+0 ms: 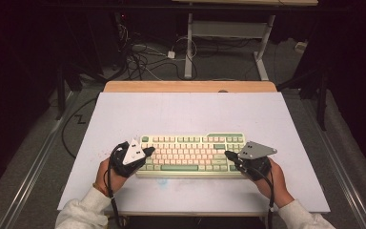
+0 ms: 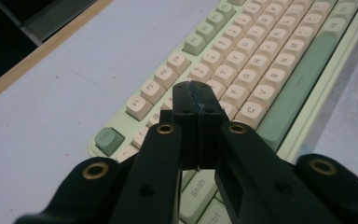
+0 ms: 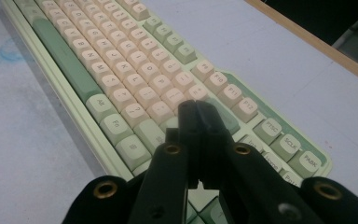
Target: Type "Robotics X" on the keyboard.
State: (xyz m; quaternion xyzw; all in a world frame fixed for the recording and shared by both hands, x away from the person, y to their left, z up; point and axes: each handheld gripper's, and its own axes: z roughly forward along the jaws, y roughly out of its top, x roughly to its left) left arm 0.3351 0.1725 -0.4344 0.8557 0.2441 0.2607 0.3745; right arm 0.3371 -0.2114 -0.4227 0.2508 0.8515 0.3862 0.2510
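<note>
A pale green keyboard (image 1: 193, 153) with cream and green keys lies near the front of the white table top (image 1: 186, 114). My left gripper (image 1: 148, 151) hovers over the keyboard's (image 2: 261, 60) left end, jaws pressed together with nothing between them; in the left gripper view its tips (image 2: 194, 91) sit above the letter rows. My right gripper (image 1: 228, 155) is over the keyboard's (image 3: 121, 70) right end, also shut and empty; its tips (image 3: 196, 108) hang above the keys near the enter block. A person's hands in pale sleeves hold both.
A wooden strip (image 1: 190, 86) borders the table's far edge. Beyond it, cables (image 1: 143, 57) and a white desk frame (image 1: 228, 43) stand on the dark floor. Bare table surface lies behind and to both sides of the keyboard.
</note>
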